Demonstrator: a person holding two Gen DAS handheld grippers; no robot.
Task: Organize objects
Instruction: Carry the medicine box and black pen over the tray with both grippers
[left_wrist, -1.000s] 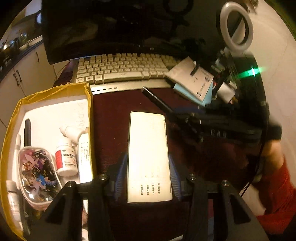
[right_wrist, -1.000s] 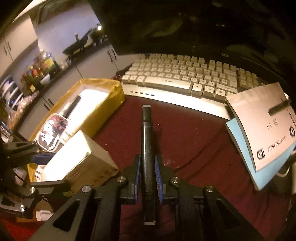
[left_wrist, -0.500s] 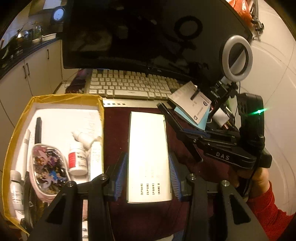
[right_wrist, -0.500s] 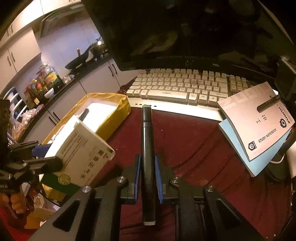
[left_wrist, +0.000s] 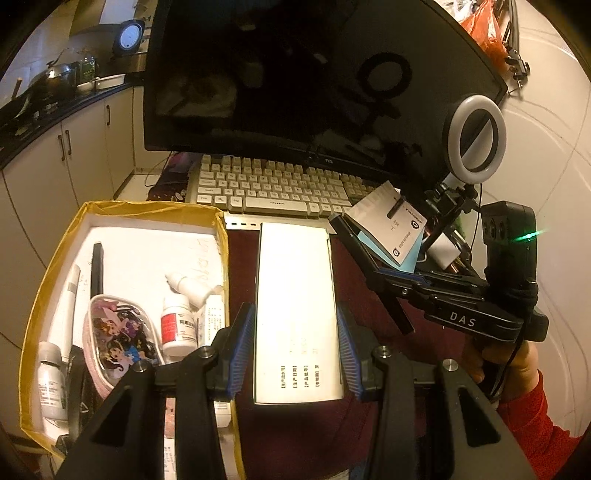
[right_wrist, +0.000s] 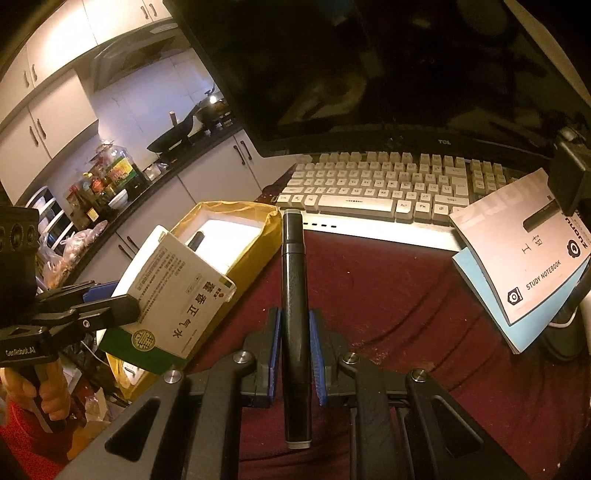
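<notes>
- Risk: the long white cardboard medicine box (left_wrist: 297, 317), clamped flat between the left gripper (left_wrist: 293, 349) fingers, could catch the near wall of the yellow-lined open box (left_wrist: 221, 236) and twist free if lowered askew.
- Risk: the slim black marker pen (right_wrist: 294, 314), pinched near its tail by the right gripper (right_wrist: 295, 363), may pivot or slide out.
- Both items hang above the dark red surface (right_wrist: 399, 295) near its left edge; neither gripper shows any spare gap.
</notes>
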